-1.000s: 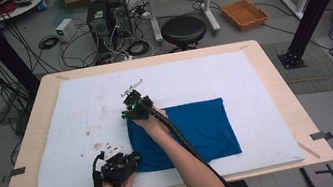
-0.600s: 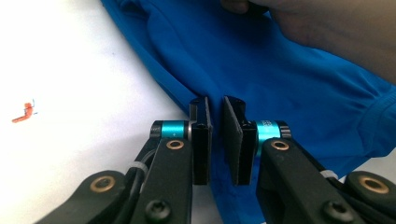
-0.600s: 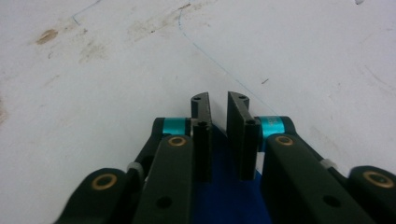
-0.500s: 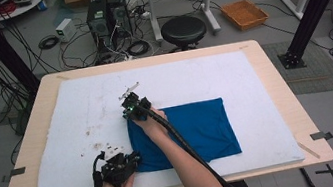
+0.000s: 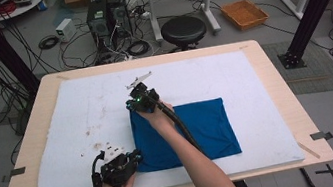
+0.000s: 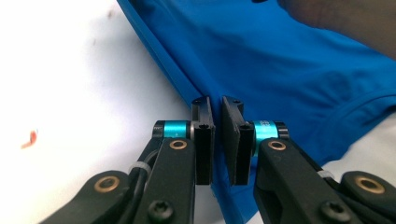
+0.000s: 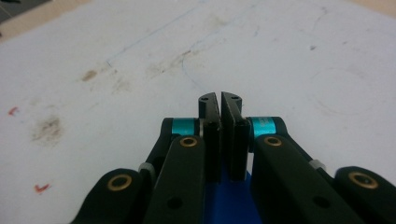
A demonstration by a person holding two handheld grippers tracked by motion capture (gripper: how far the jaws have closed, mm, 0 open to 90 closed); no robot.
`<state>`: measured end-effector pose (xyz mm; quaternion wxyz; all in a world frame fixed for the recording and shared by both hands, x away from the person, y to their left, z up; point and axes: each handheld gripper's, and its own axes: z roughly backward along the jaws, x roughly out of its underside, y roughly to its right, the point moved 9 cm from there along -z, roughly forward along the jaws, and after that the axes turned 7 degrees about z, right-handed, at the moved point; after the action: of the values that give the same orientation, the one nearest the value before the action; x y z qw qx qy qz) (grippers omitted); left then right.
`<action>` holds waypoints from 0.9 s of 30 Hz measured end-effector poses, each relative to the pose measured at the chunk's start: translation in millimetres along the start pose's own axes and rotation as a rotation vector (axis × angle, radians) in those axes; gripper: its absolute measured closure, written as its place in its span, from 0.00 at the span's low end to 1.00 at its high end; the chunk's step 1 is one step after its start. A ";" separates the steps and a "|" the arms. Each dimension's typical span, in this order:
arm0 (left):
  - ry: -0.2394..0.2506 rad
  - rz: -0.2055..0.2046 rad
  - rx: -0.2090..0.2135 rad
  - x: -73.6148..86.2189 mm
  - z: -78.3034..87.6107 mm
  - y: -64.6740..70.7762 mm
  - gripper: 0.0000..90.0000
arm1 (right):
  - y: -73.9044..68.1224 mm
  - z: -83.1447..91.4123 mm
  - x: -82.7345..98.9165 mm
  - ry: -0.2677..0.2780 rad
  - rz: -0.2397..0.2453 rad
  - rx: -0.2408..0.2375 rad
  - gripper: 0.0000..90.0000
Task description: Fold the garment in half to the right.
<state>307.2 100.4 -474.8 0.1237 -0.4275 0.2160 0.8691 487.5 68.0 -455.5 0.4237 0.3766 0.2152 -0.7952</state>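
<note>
Blue cloth pinched at left corners, left hand-held gripper near, right hand-held gripper far, both clamped; fold/lift judged next, grips to be kept.

Cloth lies on mat, right of centre

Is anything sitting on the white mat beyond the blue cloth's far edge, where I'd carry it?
Nothing visible does. Past the right gripper, the white mat shows just stains and faint pen lines beyond the blue cloth.
</note>
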 end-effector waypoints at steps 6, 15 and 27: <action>0.022 -0.066 0.040 -15.9 1.2 29.1 0.93 | 18.4 37.1 -1.4 0.055 -0.042 -0.022 0.97; 0.004 -0.111 0.143 -32.7 -22.9 80.6 0.93 | 51.3 89.7 13.2 0.084 -0.068 0.006 0.97; -0.041 -0.157 0.238 -36.4 -69.4 147.2 0.93 | 99.0 142.1 59.5 0.076 -0.115 0.061 0.97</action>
<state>318.2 -63.0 -443.7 0.2456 -0.4073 0.2809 0.8336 489.8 -110.7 -415.6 0.3572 0.4063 0.2281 -0.8095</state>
